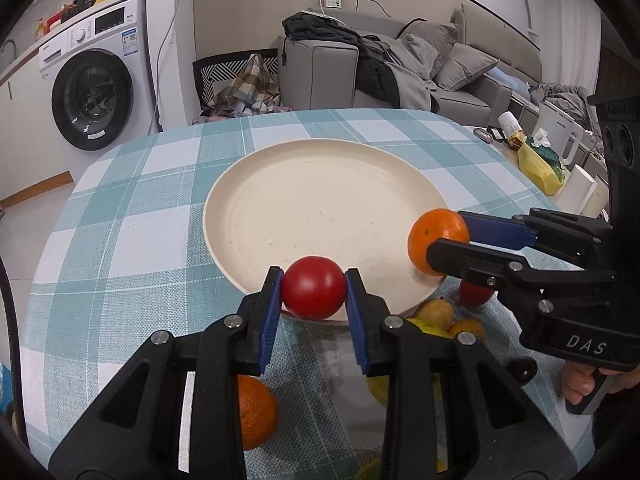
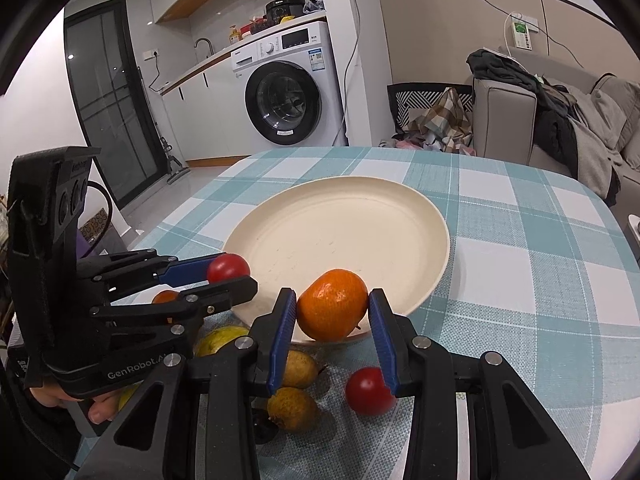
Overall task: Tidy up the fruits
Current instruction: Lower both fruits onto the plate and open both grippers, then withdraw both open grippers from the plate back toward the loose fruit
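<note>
A cream plate [image 1: 320,184] [image 2: 360,216] lies on the checked tablecloth. My left gripper [image 1: 313,294] [image 2: 230,270] is shut on a red tomato [image 1: 313,292] [image 2: 228,267] over the plate's near rim. My right gripper [image 2: 332,312] [image 1: 444,238] is shut on an orange [image 2: 332,310] [image 1: 436,236] over the plate's near right rim. On the cloth below lie another orange [image 1: 256,412] [image 2: 165,297], a second tomato [image 2: 366,392] [image 1: 474,292], two small pears [image 2: 294,402] [image 2: 298,368] and a yellow fruit [image 2: 218,338].
A washing machine [image 2: 288,92] stands beyond the table, with a grey sofa [image 1: 400,64] piled with clothes. A yellow bag [image 1: 538,166], a white kettle [image 1: 558,136] and small items sit at the table's right edge in the left wrist view.
</note>
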Demonstrator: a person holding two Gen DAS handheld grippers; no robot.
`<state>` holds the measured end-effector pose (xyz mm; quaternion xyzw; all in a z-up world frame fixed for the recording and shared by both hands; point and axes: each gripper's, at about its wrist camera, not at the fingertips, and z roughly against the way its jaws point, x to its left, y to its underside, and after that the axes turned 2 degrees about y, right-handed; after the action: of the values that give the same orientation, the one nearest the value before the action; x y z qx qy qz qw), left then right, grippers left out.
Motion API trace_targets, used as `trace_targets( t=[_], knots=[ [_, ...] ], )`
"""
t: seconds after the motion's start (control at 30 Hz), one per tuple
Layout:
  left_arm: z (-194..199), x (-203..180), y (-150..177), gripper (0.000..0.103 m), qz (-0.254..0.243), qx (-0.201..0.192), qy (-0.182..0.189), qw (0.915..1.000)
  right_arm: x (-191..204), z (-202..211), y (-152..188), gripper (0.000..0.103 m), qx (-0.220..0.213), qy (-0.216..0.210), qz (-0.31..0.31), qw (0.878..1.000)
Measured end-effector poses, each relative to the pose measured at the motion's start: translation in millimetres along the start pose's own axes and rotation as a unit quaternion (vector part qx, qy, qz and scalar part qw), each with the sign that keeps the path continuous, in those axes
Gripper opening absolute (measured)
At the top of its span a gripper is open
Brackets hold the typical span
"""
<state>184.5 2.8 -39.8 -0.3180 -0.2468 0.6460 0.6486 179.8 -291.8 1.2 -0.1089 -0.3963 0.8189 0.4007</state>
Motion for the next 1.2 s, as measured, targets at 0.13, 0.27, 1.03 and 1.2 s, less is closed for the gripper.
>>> trace_targets(
  t=[0.13, 0.27, 1.03, 1.2],
  knots=[
    [-1, -1, 0, 0.028, -0.001, 0.002, 0.001, 1.0000, -2, -3, 0, 0.038, 0.003, -0.004, -0.003, 1.000],
    [-1, -1, 0, 0.028, 0.000, 0.001, 0.001, 1.0000, -5, -5, 1, 0.038, 0.011, -0.014, -0.011, 1.000],
    [23, 13, 10, 0.085, 0.032, -0.023, -0.003, 0.9992, -6, 11, 9, 0.093, -0.008, 0.001, -0.014, 1.000],
    [37, 9, 17, 0.093, 0.031, -0.041, -0.020, 0.9985, -7, 16, 11, 0.103, -0.016, 0.011, -0.016, 1.000]
  ],
)
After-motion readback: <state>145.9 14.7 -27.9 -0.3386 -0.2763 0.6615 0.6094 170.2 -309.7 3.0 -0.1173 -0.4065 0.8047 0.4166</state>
